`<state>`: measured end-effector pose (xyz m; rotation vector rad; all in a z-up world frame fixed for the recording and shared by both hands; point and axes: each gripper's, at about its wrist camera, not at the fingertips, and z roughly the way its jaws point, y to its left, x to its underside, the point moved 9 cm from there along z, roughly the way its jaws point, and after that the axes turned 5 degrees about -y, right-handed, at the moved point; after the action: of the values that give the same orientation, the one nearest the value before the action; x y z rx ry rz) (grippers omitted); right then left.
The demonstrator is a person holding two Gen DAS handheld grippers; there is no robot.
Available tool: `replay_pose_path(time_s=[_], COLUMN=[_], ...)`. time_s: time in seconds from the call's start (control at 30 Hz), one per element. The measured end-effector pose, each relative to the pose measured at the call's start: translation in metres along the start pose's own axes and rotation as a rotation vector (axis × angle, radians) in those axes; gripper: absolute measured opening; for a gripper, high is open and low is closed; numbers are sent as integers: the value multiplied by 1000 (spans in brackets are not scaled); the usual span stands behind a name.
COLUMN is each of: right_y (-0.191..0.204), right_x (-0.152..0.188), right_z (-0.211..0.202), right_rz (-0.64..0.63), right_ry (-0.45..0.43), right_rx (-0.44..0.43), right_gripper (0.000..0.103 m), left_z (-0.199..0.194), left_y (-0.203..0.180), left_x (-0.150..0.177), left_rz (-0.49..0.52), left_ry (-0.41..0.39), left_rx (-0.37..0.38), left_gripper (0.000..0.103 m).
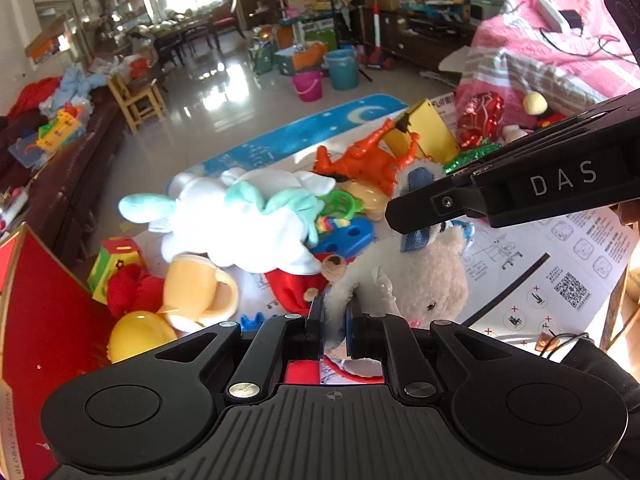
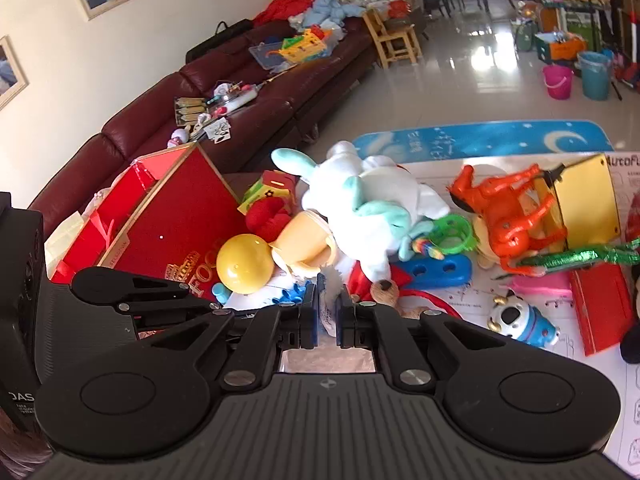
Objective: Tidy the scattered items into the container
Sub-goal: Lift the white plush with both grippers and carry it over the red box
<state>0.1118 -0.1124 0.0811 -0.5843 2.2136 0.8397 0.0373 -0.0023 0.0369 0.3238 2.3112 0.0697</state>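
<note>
My left gripper [image 1: 335, 310] is shut on a limb of a cream plush bear [image 1: 420, 276] with a blue denim bow. My right gripper [image 2: 329, 300] is shut on white plush fur [image 2: 331, 282], seemingly the same bear; its body crosses the left wrist view [image 1: 520, 176] just above the bear. The red box [image 2: 176, 216] lies open at the left, also in the left wrist view [image 1: 44, 312]. Toys are scattered on a printed sheet: white and mint plush bunny [image 1: 248, 216], orange horse [image 2: 504, 208], yellow ball [image 2: 244, 258], cream cup [image 1: 200, 288].
A dark red sofa [image 2: 240, 112] with clutter runs behind the box. A blue moon mat [image 2: 500, 140], yellow card [image 2: 584, 204], blue holed toy [image 2: 436, 270], small cow figure [image 2: 520, 320] and red book [image 2: 600, 308] lie around. Buckets [image 1: 340, 68] stand far off.
</note>
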Motion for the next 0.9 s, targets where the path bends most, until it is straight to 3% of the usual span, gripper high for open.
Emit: replay_pose_path(time_s=[0.2, 0.5, 0.73, 0.9], right_y=[67, 221, 347, 404], right_x=[-34, -67, -38, 3], right_z=[9, 42, 70, 84], right_rz=[-149, -393, -521, -586], right_ry=[-36, -69, 15, 125], right_rx=[-77, -295, -514, -612], right_gripper=[9, 9, 9, 9], left_z=[-55, -170, -257, -293], left_y=[64, 180, 250, 275], left_x=[-4, 27, 88, 137], left_rz=[-115, -282, -392, -469], left_ry=[-100, -211, -149, -60], left_rx=[-137, -456, -691, -765], left_gripper=[5, 7, 7, 7])
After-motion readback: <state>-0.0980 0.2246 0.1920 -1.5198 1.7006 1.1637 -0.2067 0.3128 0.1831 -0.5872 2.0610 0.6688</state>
